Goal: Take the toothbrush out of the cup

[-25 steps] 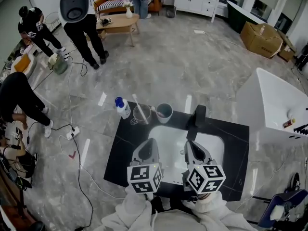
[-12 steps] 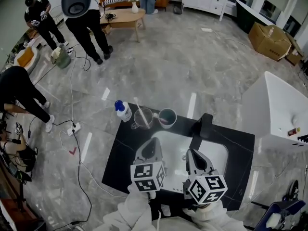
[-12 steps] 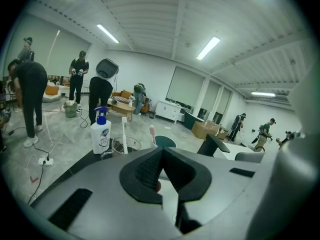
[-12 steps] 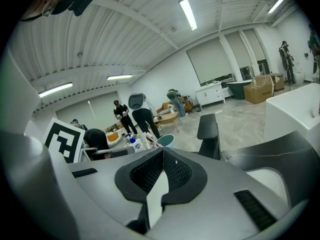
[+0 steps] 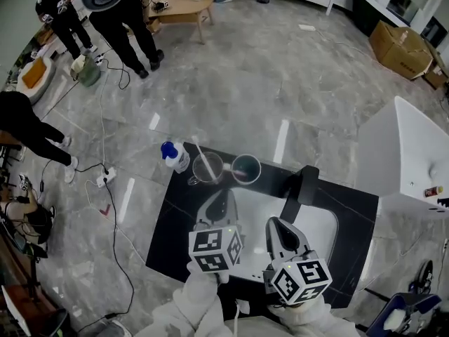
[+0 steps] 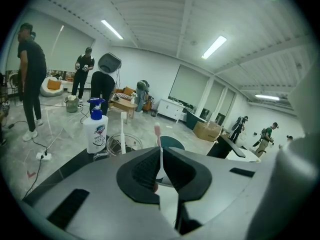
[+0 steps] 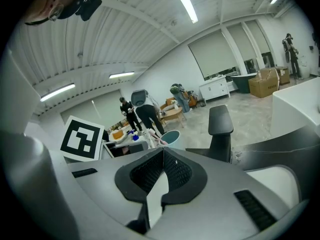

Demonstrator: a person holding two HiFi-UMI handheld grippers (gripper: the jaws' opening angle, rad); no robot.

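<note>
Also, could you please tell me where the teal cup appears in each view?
Head view: teal cup, near centre.
Left gripper view: cup at centre, lower part hidden.
Right gripper view: cup near centre too.
Shared landmark: black faucet, right of the cup in all three.

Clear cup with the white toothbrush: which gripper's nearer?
Left. The left gripper hovers over the sink just short of the clear cup; the right gripper sits farther back, off to the cup's right.
</note>
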